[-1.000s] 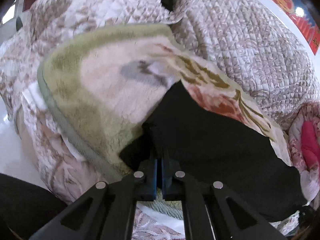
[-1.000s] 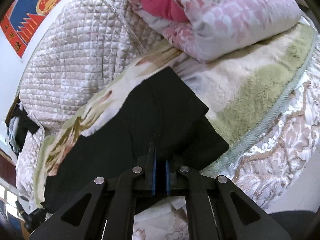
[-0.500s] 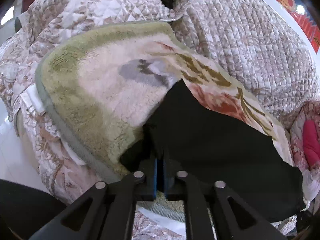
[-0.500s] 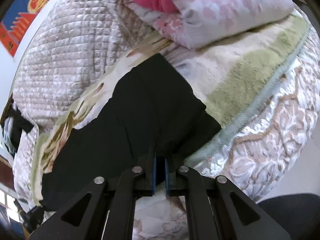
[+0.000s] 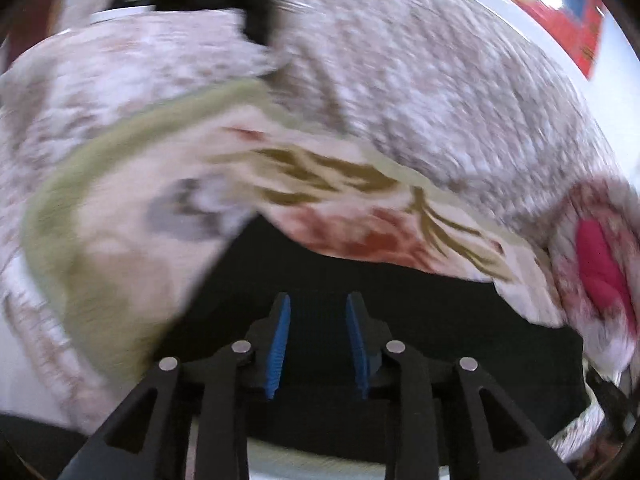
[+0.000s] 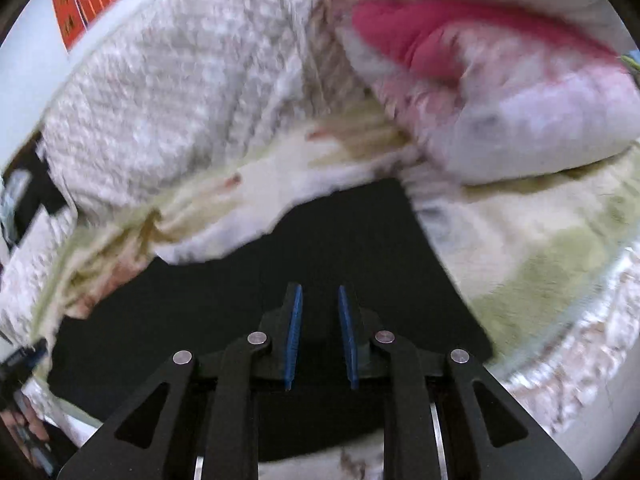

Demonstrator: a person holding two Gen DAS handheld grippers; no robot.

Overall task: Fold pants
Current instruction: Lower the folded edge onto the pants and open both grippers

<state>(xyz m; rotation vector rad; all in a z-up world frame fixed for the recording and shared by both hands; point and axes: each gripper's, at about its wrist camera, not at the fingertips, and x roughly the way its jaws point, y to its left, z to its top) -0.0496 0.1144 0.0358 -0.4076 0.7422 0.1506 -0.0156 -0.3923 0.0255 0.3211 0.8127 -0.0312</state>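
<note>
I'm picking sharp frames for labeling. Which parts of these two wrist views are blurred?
Left wrist view: bedding smeared, left claw crisp over the black pants. Right wrist view: quilt and pink pillow smeared, right claw sharp.

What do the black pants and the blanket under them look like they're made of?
Black pants: a matte, smooth woven or knit cloth, no sheen; the exact fibre is unclear. Blanket: looks like plush fleece, fuzzy cream and green pile, though the frame is blurred.
</note>
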